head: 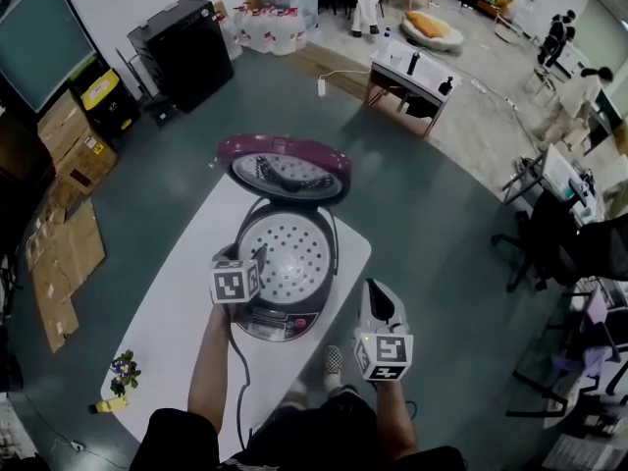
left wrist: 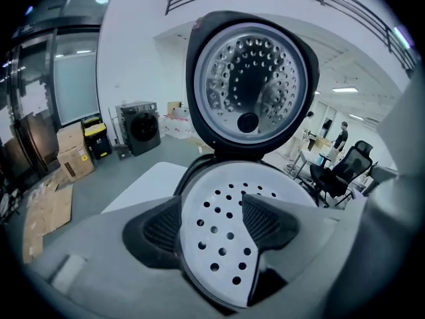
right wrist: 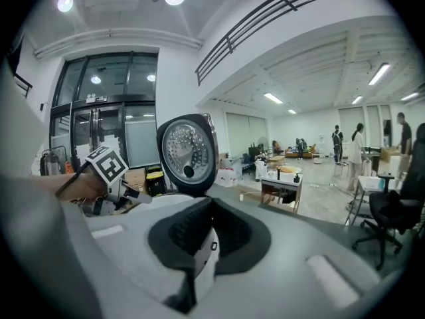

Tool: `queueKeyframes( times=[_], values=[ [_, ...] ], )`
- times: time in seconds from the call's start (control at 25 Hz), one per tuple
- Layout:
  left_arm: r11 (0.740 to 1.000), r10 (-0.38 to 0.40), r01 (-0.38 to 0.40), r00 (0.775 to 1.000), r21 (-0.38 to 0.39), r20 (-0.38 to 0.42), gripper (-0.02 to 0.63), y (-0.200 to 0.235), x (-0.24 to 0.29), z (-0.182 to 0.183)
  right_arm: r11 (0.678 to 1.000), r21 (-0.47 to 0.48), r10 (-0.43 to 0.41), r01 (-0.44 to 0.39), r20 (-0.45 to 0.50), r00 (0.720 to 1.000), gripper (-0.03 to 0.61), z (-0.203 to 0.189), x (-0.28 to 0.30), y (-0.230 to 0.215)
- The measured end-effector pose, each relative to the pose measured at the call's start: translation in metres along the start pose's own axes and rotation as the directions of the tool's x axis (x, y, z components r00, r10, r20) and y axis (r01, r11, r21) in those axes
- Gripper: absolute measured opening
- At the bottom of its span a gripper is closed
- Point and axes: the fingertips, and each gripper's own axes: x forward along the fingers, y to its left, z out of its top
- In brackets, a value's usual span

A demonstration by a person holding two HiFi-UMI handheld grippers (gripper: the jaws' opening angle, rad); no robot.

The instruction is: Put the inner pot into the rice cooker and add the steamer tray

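the steamer tray (left wrist: pixel 226 244) lies at twelve o'clock of the left gripper (left wrist: pixel 214 223), near rim between its released jaws; the right gripper (right wrist: pixel 199 234) is clenched, farther off.

Bright, even ceiling light; strong fisheye warping and dark vignetted corners; sharp focus

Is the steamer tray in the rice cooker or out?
In: the perforated steamer tray lies level inside the rice cooker, below its raised lid.
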Motion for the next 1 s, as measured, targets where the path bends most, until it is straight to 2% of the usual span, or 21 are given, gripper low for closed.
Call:
queueKeyframes(
  times=[0.32,0.52,0.64,0.8,1.0],
  values=[
    [1.000,0.007,-0.008,0.995,0.003,0.104,0.293,-0.019,-0.038,0.026,0.999,-0.039,0.036,-0.035,0.036,0.999,0.006,0.020,-0.012,-0.008],
    [0.999,0.037,-0.035,0.975,-0.016,0.217,0.292,-0.025,-0.080,0.046,0.994,-0.079,0.084,-0.078,0.078,0.993,0.006,0.042,-0.015,-0.006],
    [0.997,0.073,-0.072,0.953,-0.013,0.295,0.287,-0.028,-0.111,0.053,0.984,-0.123,0.138,-0.126,0.090,0.986,0.006,0.053,-0.015,0.002],
    [0.991,0.126,-0.134,0.910,-0.008,0.394,0.255,-0.032,-0.157,0.053,0.967,-0.167,0.210,-0.191,0.102,0.972,0.006,0.064,-0.018,0.023],
    [0.976,0.211,-0.213,0.853,-0.050,0.477,0.201,-0.030,-0.212,0.037,0.934,-0.218,0.311,-0.282,0.115,0.943,0.006,0.075,-0.027,0.059]
  ],
)
